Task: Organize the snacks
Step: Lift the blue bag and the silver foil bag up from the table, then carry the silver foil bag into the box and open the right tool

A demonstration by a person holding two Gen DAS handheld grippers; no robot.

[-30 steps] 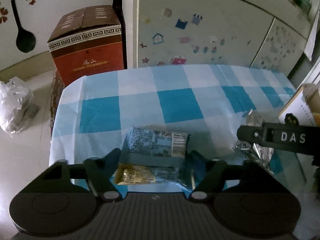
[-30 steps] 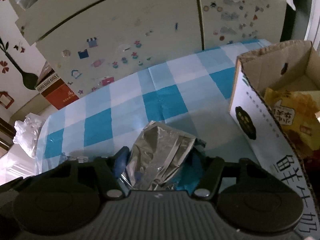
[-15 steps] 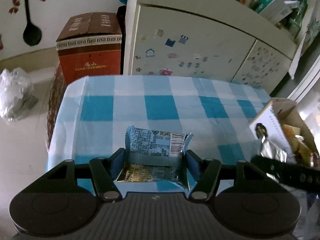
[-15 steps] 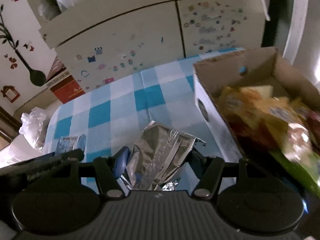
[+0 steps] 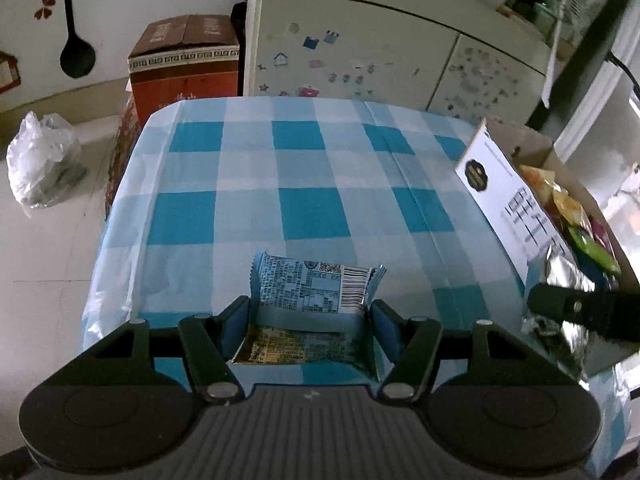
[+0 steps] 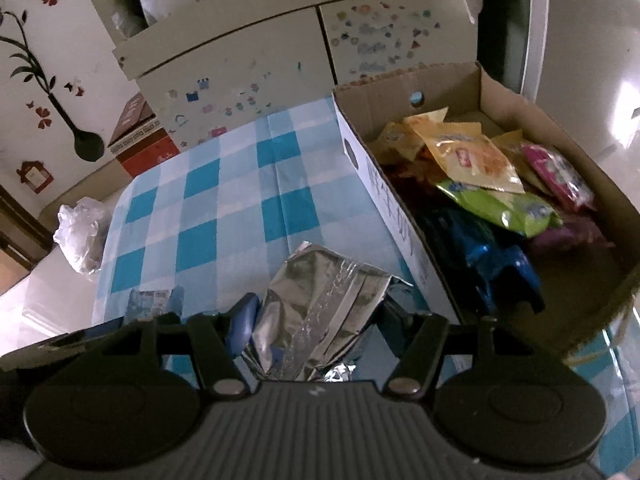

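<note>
My left gripper is shut on a blue printed snack packet and holds it above the blue checked tablecloth. My right gripper is shut on a crumpled silver foil snack bag, held just left of an open cardboard box. The box holds several snack packs, yellow, green, pink and dark blue. In the left wrist view the box stands at the table's right edge, with the foil bag and right gripper beside it.
A pale cabinet with stickers stands behind the table. A red-brown carton and a white plastic bag sit on the floor to the left. The table's left edge drops to the floor.
Both grippers have risen with their packets. The right gripper has moved toward the box, whose inside now shows fully. The left view takes in more of the table.
</note>
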